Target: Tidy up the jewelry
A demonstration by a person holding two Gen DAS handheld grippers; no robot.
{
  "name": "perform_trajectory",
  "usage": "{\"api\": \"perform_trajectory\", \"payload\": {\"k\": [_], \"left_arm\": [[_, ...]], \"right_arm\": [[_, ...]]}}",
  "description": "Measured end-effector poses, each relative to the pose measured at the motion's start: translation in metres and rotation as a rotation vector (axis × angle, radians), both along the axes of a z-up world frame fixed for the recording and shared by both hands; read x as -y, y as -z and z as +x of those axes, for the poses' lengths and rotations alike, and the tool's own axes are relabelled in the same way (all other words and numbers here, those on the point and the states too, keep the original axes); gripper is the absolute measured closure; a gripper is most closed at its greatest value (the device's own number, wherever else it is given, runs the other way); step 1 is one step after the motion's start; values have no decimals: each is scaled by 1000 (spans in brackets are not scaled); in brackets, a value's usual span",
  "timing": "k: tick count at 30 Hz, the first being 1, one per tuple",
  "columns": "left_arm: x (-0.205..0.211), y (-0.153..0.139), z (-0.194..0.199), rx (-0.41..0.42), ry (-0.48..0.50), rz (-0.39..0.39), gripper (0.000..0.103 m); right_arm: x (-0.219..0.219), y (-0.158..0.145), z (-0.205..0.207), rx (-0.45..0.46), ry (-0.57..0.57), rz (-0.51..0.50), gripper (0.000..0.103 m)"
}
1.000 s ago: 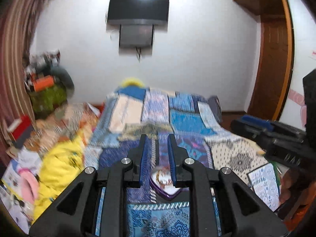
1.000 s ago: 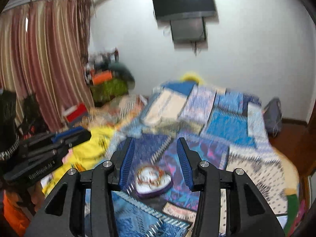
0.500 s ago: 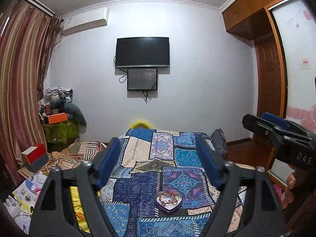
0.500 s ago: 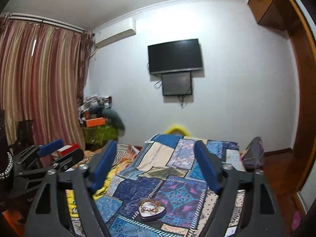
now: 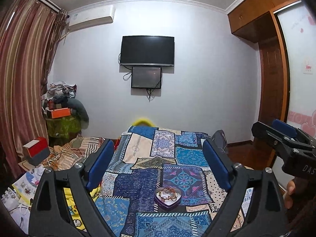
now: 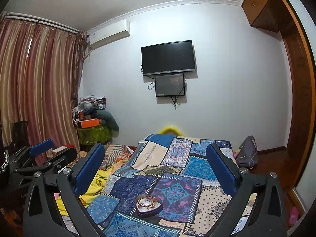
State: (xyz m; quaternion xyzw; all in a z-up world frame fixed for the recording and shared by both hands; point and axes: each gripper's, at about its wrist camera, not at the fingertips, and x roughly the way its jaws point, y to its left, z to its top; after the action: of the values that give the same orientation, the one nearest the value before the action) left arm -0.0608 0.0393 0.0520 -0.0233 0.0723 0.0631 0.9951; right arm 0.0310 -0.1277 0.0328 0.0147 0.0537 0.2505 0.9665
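Note:
A purple heart-shaped tin [image 5: 167, 196] holding several bracelets and chains lies on the patchwork quilt [image 5: 136, 183] of a bed. My left gripper [image 5: 158, 152] hangs above and behind the tin, its blue-padded jaws opening wide with nothing between them. In the right wrist view the same tin [image 6: 149, 205] lies low in the middle of the quilt [image 6: 128, 187]. My right gripper [image 6: 156, 154] is also back from the tin, with its jaws opening and nothing held. Each view catches the other gripper at its edge: the right gripper [image 5: 284, 136] and the left gripper [image 6: 41, 148].
A yellow cloth [image 5: 73, 203] and papers lie left of the bed. A pile with an orange box [image 5: 60, 112] stands by the striped curtain [image 5: 21, 90]. A grey pouch [image 6: 246, 152] lies at the bed's far right. A TV [image 5: 147, 50] hangs on the far wall, beside a wooden wardrobe [image 5: 272, 83].
Both grippers were narrow and close over the tin. They have drawn back and up, tilted towards the wall and spread wide. The tin stays on the quilt.

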Motion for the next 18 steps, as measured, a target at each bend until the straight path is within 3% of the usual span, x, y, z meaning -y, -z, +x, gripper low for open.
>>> {"api": "perform_trajectory", "payload": {"k": [18], "left_arm": [[-2, 5, 7, -19, -4, -6, 12]], "right_arm": [[2, 7, -6, -24, -2, -19, 1]]}}
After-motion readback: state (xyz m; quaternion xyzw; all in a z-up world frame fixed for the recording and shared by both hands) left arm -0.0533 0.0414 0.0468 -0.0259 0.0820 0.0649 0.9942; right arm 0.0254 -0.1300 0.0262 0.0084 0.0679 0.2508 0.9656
